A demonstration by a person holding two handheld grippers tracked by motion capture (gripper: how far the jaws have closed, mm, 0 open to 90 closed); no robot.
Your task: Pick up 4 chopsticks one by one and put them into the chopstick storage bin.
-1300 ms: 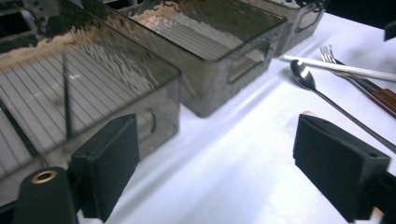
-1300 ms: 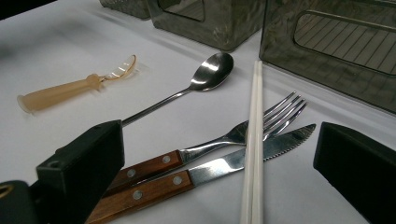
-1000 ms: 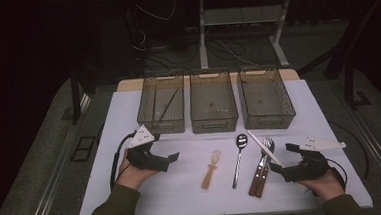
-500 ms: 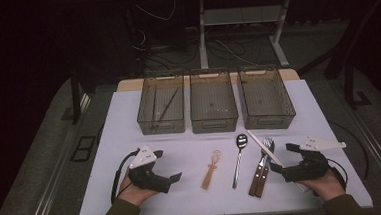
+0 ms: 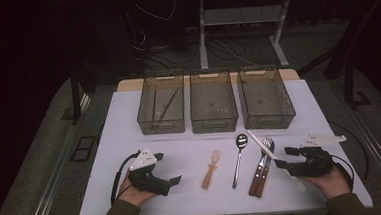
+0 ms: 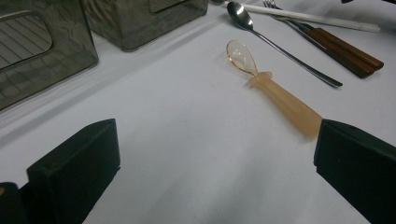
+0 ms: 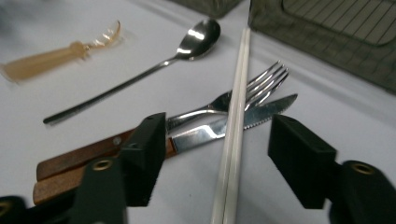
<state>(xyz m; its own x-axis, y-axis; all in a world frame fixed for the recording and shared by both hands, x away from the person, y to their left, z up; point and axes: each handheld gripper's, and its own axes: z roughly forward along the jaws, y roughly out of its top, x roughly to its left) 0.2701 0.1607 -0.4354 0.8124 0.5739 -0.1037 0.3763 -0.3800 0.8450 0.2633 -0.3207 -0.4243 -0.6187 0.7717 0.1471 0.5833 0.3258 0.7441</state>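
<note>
On the white table (image 5: 125, 141) my right gripper (image 7: 219, 140) straddles a pair of white chopsticks (image 7: 236, 107). Its jaws have just been closing, with gaps left on both sides, so it is open. The chopsticks lie across a fork (image 7: 264, 81) and a serrated knife (image 7: 266, 112), both with wooden handles. A metal spoon (image 7: 196, 37) lies beyond them. My left gripper (image 6: 217, 149) rests low over the table, wide open, with the handle end of an amber plastic spoon (image 6: 275, 93) just ahead of one jaw. In the high view the left gripper (image 5: 174, 181) sits left of that amber spoon (image 5: 210, 170), and the right gripper (image 5: 281, 163) sits at the chopsticks (image 5: 258, 139).
Three dark mesh bins stand in a row at the back: the left bin (image 5: 144, 113) holds thin sticks, while the middle bin (image 5: 214, 123) and the right bin (image 5: 268, 120) look almost bare. The table's near edge is close under both hands. Cables trail from each gripper.
My left gripper has come down and nearer the front edge, beside the amber spoon. The right hand has stayed in place at the chopsticks.
</note>
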